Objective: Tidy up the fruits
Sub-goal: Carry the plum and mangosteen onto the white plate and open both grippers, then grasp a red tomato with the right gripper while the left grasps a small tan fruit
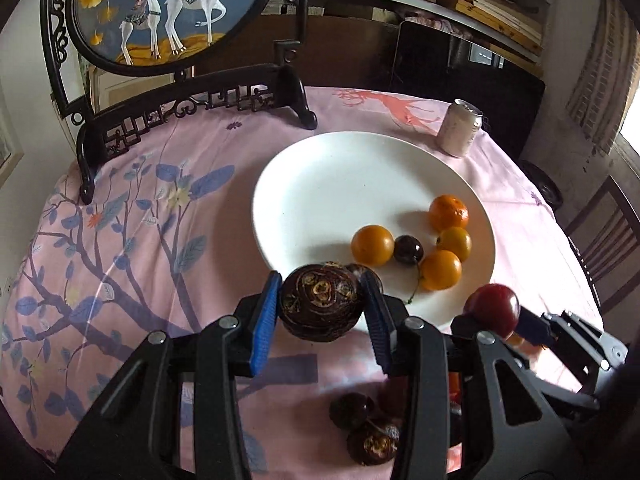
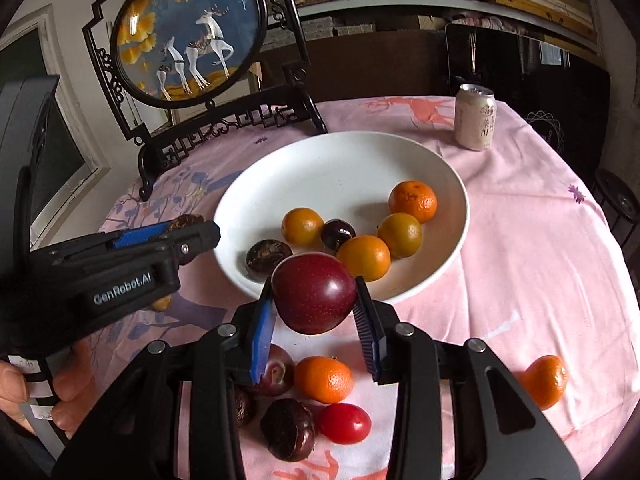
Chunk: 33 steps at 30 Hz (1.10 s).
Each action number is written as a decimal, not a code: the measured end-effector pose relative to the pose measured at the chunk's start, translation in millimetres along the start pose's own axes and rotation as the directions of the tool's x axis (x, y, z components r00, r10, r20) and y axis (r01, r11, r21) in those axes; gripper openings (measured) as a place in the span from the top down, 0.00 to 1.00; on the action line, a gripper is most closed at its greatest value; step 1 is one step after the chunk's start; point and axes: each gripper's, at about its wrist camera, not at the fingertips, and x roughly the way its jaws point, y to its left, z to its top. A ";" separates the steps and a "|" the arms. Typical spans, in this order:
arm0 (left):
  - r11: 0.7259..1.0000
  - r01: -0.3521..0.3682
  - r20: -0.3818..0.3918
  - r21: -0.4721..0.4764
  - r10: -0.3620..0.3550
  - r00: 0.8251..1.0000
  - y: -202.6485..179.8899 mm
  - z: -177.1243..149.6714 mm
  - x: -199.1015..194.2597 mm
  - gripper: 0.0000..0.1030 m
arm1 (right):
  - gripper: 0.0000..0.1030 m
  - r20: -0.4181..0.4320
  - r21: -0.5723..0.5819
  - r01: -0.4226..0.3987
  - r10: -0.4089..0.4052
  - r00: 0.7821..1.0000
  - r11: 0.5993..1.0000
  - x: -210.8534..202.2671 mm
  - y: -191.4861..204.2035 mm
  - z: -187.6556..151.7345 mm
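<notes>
A white plate (image 1: 320, 184) (image 2: 340, 172) holds several orange fruits (image 1: 372, 245) (image 2: 412, 201), a dark cherry (image 1: 408, 250) (image 2: 337, 234) and a brown water chestnut (image 2: 267, 255). My left gripper (image 1: 322, 304) is shut on a brown water chestnut (image 1: 320, 306), held above the plate's near rim; it also shows in the right wrist view (image 2: 176, 232). My right gripper (image 2: 314, 300) is shut on a red plum (image 2: 314, 292) (image 1: 494, 308) just above the plate's near edge.
Loose on the pink tablecloth near me lie tangerines (image 2: 324, 379) (image 2: 546, 380), a red tomato (image 2: 345, 423), chestnuts (image 2: 287, 429) (image 1: 372, 442) and a plum (image 2: 276, 374). A drink can (image 2: 475, 117) (image 1: 460, 128) stands beyond the plate. A framed deer screen (image 1: 176, 12) (image 2: 188, 36) stands at the back left.
</notes>
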 end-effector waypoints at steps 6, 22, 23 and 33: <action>1.000 -0.026 -0.030 -0.003 0.026 0.999 -2.5 12.0 29.6 0.60 | 0.63 -0.001 0.005 -0.014 0.014 1.000 1.000 19.7 -3.2 2.2; 0.996 -0.042 0.094 -0.085 0.050 0.994 27.1 -7.6 -19.1 0.14 | 0.41 0.100 0.016 -0.038 0.036 0.994 0.999 -7.9 -14.6 -3.1; 0.994 -0.045 0.089 -0.099 0.054 0.995 32.0 -12.6 -22.0 0.13 | 0.41 0.102 0.015 -0.038 0.036 0.994 0.999 -9.5 -14.3 -3.7; 0.984 -0.099 0.017 -0.146 0.103 0.995 63.9 -66.3 -27.7 0.09 | 0.38 0.066 0.037 -0.044 0.042 0.997 0.998 -27.2 -20.4 -38.0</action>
